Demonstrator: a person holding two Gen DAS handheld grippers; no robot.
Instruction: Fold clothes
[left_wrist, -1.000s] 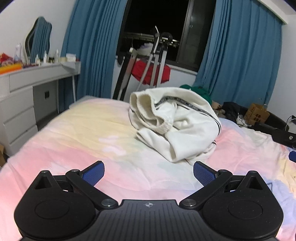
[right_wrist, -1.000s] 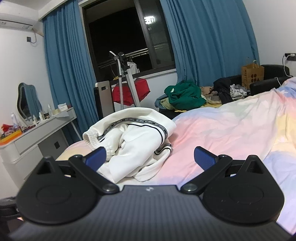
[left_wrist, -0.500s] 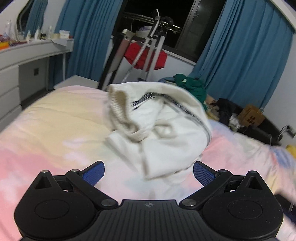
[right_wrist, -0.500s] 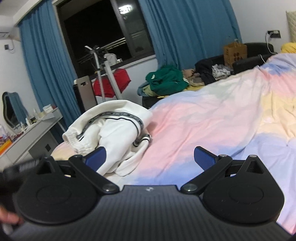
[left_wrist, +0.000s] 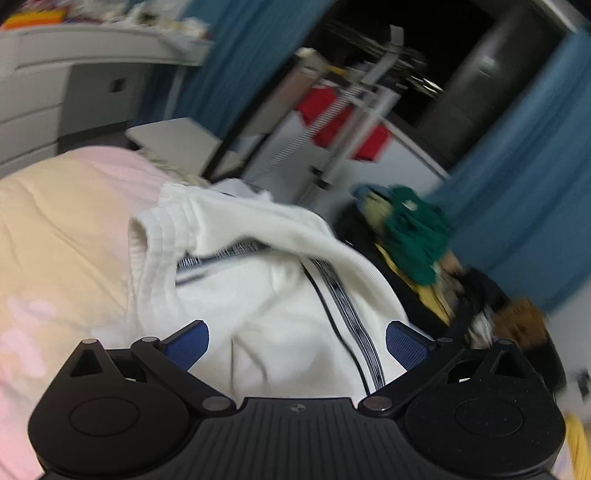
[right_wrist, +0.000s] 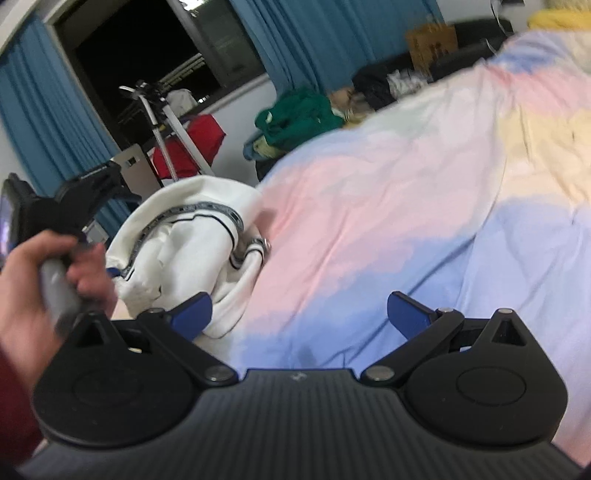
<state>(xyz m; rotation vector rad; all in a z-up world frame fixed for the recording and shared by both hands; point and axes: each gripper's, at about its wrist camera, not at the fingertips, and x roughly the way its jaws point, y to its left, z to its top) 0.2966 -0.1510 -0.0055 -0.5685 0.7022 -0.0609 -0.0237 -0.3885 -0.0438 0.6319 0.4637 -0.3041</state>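
Both claws gape empty: left gripper (left_wrist: 297, 341) poised over the crumpled white track pants (left_wrist: 258, 295) for a first pinch; right gripper (right_wrist: 299, 314) over the bedspread (right_wrist: 406, 221).

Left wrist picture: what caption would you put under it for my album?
Open left gripper closing in on crumpled white clothes lying on a pastel bed.

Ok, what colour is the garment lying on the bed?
White, with a dark patterned stripe edged in navy. The garment shows best in the left wrist view.
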